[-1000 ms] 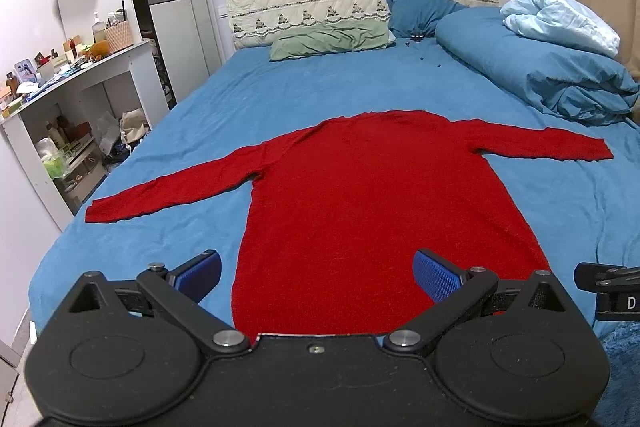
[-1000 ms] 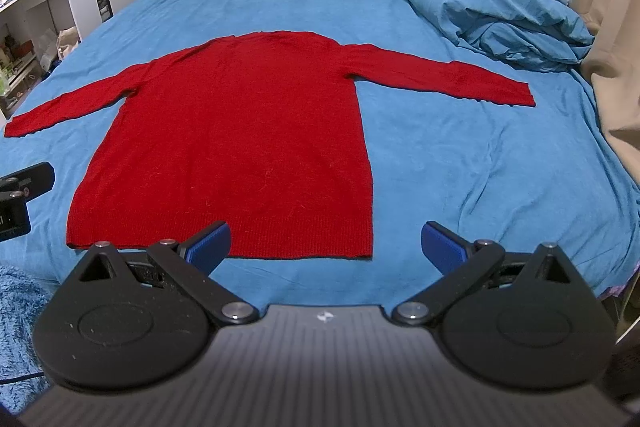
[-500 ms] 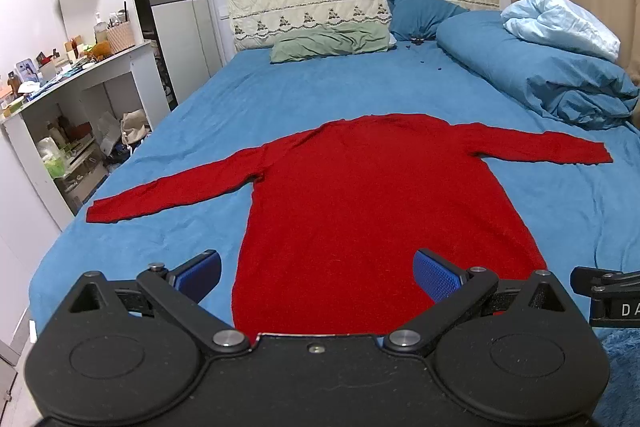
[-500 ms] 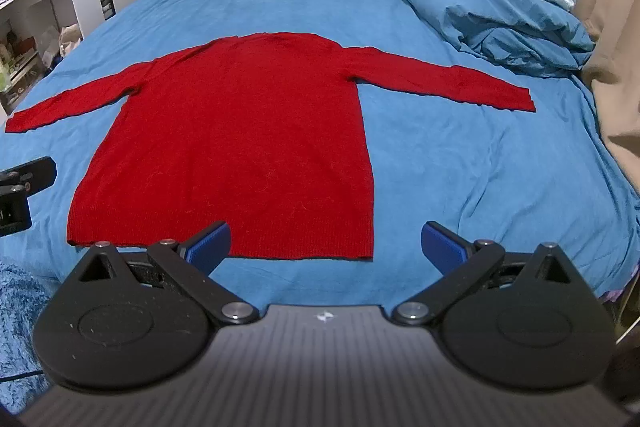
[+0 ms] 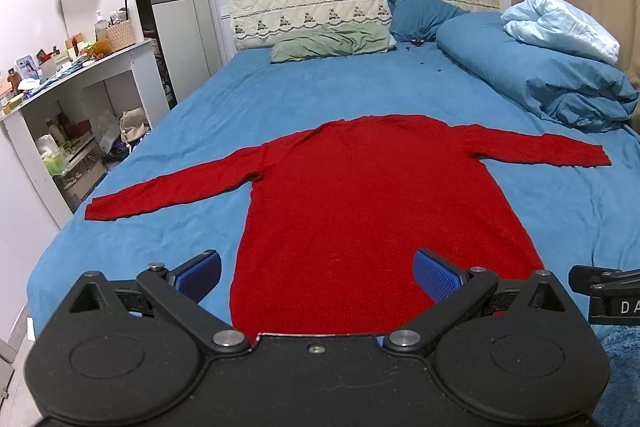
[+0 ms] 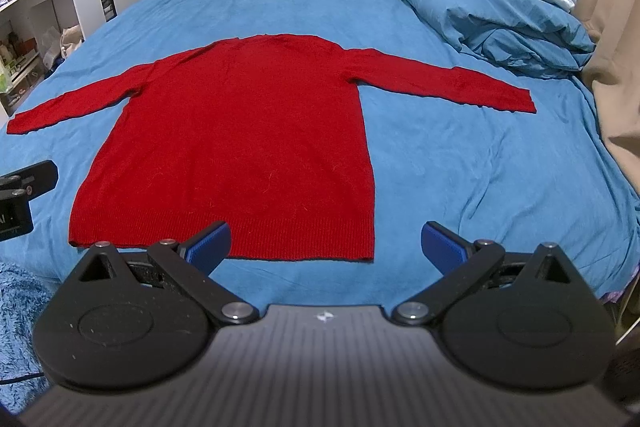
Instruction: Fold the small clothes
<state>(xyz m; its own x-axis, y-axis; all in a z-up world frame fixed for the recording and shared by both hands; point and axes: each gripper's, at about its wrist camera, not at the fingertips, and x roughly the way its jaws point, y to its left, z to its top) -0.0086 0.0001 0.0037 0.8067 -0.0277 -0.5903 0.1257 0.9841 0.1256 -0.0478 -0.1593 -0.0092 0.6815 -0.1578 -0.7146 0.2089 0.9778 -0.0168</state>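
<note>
Two handheld black grippers with blue finger pads are hovering at the foot of the bed, the left gripper (image 5: 316, 269) over the hem and the right gripper (image 6: 326, 241) just off the hem's right part, both with fingers spread wide and gripping nothing. Little is changing from a second ago: the red knitted long-sleeved sweater (image 6: 240, 131) is lying flat, unfolded, both sleeves stretched out on the blue bedsheet (image 6: 460, 155), while both views are drifting only slightly. Folding, by this look, is not starting yet, and a sleeve or hem grasp seems to be coming first.
</note>
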